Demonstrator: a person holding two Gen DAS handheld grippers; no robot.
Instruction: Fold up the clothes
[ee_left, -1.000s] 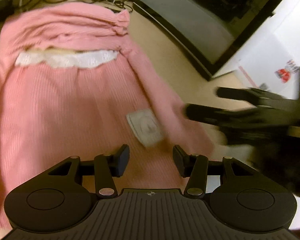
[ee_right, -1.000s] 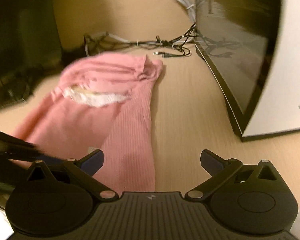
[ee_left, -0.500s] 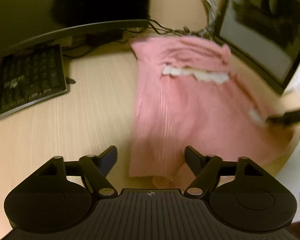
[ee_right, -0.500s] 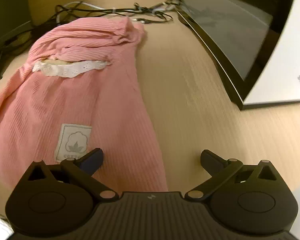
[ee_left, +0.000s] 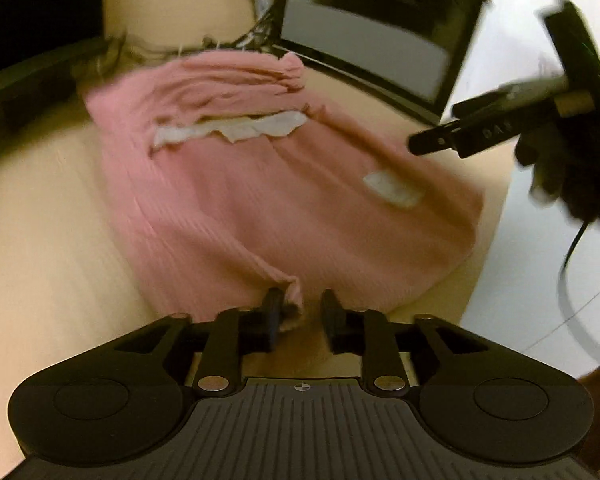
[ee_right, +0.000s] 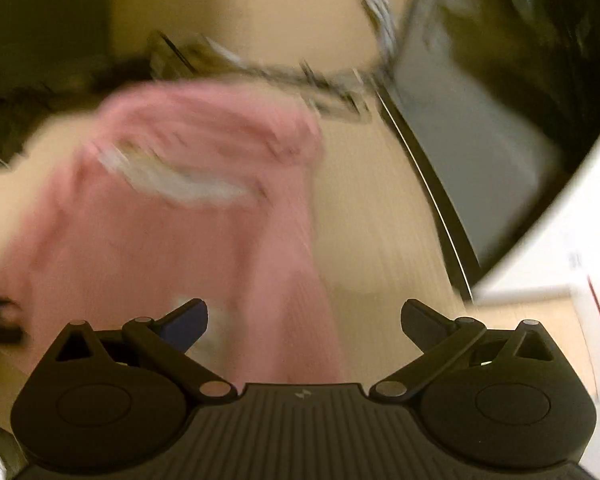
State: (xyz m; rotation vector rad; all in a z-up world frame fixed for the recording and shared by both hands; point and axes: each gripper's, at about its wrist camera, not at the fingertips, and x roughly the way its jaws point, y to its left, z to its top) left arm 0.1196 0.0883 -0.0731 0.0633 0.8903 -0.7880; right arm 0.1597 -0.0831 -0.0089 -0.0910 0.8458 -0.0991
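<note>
A pink ribbed garment (ee_left: 260,200) with white lace trim (ee_left: 228,130) and a white label (ee_left: 392,188) lies spread on the wooden desk (ee_left: 40,240). My left gripper (ee_left: 300,314) sits at the garment's near hem, its jaws narrowed around a fold of the pink edge. My right gripper (ee_right: 304,316) is open wide and empty, just above the garment's right side (ee_right: 220,240); it also shows in the left wrist view (ee_left: 480,128), above the garment's right edge. The right wrist view is blurred.
A dark monitor (ee_left: 372,24) stands at the back right, also in the right wrist view (ee_right: 480,140). Cables (ee_right: 328,84) lie behind the garment. A dark object (ee_left: 28,80) is at the back left. The desk's right edge (ee_left: 492,240) runs close to the garment.
My left gripper moved in to the garment's near hem and its jaws narrowed around the pink edge. My right gripper pulled back from the label side, staying open.
</note>
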